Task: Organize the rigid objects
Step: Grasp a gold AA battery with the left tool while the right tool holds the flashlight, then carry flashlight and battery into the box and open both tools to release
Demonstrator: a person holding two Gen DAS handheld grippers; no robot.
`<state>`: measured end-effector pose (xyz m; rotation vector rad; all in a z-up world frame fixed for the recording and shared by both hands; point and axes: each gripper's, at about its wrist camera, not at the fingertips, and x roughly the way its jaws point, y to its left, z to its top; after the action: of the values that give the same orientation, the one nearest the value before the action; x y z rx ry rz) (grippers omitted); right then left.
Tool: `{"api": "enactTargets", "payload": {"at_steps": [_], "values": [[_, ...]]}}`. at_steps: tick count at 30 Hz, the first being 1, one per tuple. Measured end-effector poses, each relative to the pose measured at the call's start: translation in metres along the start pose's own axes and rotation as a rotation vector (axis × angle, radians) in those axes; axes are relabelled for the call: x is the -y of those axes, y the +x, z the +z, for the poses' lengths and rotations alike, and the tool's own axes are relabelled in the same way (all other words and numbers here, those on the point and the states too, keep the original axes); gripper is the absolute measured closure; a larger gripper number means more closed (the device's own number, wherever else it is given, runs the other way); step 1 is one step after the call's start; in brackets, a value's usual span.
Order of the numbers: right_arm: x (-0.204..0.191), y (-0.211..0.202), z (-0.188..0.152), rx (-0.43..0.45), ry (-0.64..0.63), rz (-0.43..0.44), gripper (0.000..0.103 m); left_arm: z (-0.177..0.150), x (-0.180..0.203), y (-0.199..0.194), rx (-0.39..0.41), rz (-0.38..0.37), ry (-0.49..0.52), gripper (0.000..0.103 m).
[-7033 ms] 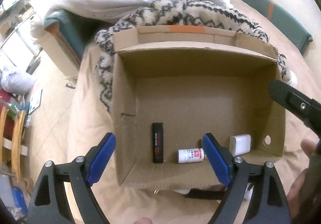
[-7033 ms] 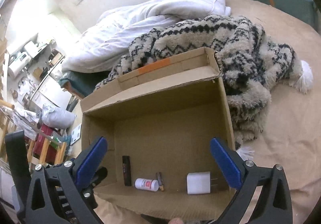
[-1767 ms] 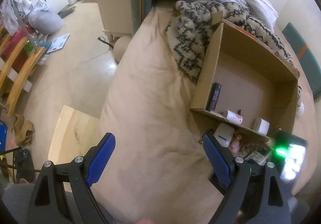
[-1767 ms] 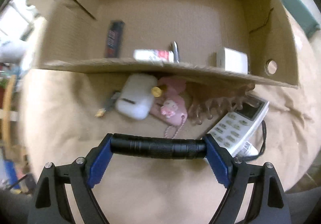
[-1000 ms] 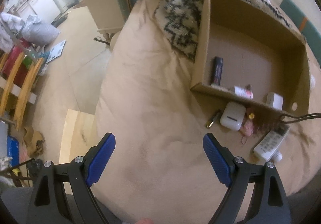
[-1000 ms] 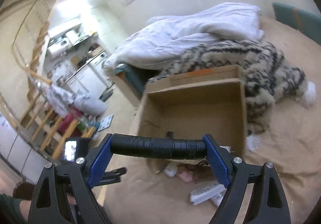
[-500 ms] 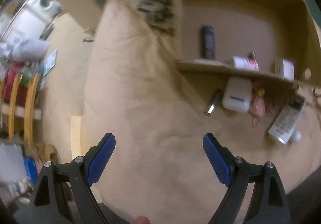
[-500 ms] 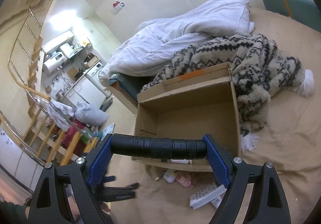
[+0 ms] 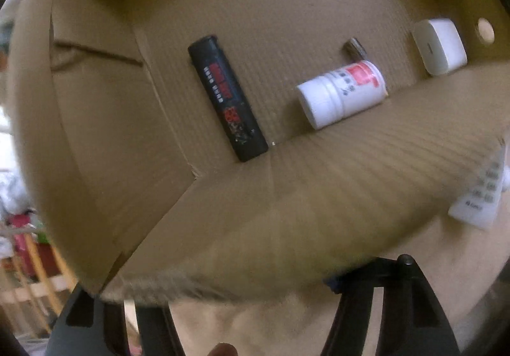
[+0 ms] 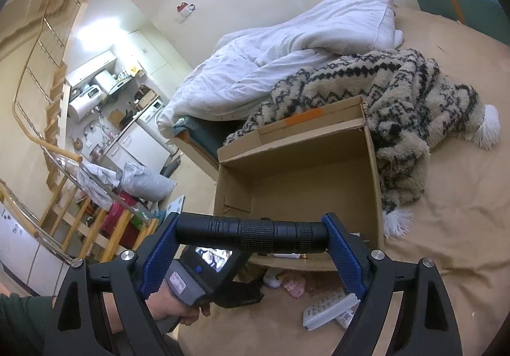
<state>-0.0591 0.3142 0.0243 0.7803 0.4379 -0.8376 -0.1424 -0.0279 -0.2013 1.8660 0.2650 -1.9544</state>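
With its jaws closing out of sight below the cardboard box (image 9: 318, 196) flap, the left gripper (image 10: 229, 289) should seat squarely on its target, while the right gripper (image 10: 251, 233) clasps the black flashlight (image 10: 251, 231) level.

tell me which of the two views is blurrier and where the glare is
Left wrist view is blurrier: the cardboard box near wall and remote control smear, though the black lighter stays readable. Right wrist view is sharp on the flashlight, with ceiling-light glare upper left and fisheye bending at the edges.
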Motion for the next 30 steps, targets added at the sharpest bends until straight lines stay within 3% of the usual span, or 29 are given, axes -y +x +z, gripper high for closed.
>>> {"api": "enactTargets", "payload": {"at_steps": [2, 4, 6, 9, 19, 26, 30], "values": [[0.000, 0.000, 0.000, 0.005, 0.010, -0.009, 0.010, -0.001, -0.007, 0.001, 0.001, -0.066, -0.023, 0.061], [0.001, 0.000, 0.001, 0.016, 0.031, -0.036, 0.010, -0.002, -0.008, 0.000, 0.005, -0.083, -0.021, 0.084], [0.000, 0.000, 0.001, 0.026, 0.047, -0.059, 0.010, -0.003, -0.008, 0.000, 0.000, -0.082, -0.020, 0.094], [0.000, 0.000, 0.001, 0.040, 0.067, -0.095, 0.010, -0.006, -0.016, 0.000, -0.005, -0.079, -0.053, 0.094], [0.001, 0.001, 0.001, 0.092, 0.146, -0.212, 0.010, -0.039, -0.074, -0.001, -0.065, 0.031, -0.275, 0.094], [0.002, 0.003, -0.001, 0.110, 0.192, -0.274, 0.010, -0.074, -0.103, -0.017, -0.043, -0.002, -0.391, 0.094], [0.006, 0.001, -0.003, 0.129, 0.232, -0.309, 0.010, -0.089, -0.106, -0.027, -0.013, -0.008, -0.392, 0.094]]}}
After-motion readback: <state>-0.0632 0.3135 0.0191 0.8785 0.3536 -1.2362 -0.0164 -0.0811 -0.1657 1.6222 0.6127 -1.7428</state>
